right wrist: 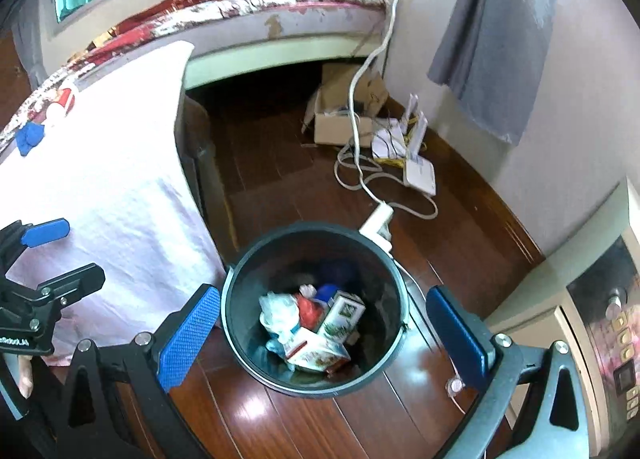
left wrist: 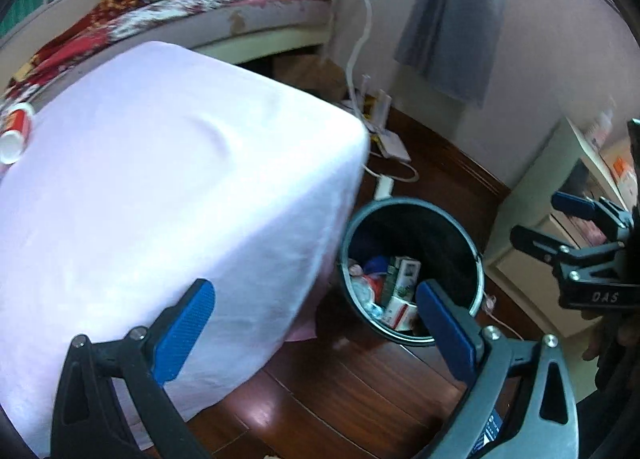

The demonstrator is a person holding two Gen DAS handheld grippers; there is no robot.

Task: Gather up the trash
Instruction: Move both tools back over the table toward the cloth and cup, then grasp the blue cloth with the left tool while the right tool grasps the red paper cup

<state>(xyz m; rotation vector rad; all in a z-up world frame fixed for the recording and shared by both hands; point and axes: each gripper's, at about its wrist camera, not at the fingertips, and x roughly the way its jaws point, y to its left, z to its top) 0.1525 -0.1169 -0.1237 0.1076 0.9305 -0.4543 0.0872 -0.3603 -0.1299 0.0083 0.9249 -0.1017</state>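
My fingers stand wide apart on both grippers and hold nothing: the right gripper [right wrist: 324, 335] frames the dark bin [right wrist: 240, 323] between its 2 blue pads, and the left gripper [left wrist: 316, 335] straddles the corner of the cloth-covered table [left wrist: 160, 179], with the same bin [left wrist: 472, 255] just ahead of its right pad.

Inside the bin, straight ahead and below my right fingers, sits collected trash [right wrist: 316, 323]: small cartons, a crumpled plastic bag, something red. What remains lies on the table, up and to the left of both pairs of fingers: a red-and-white paper cup [left wrist: 16, 131] tipped on its side, and a crumpled blue scrap [right wrist: 28, 139] a little nearer to me than the cup [right wrist: 64, 101] in the right view.

The cup's long axis runs roughly away from me, its open mouth towards me. My left gripper is the nearer one, since it already hangs over the table's edge, while the right one hangs over the bin. So I judge the next reach falls to the left hand, travelling forward and leftward across the cloth, and closing across the cup's narrow width, not along its length.
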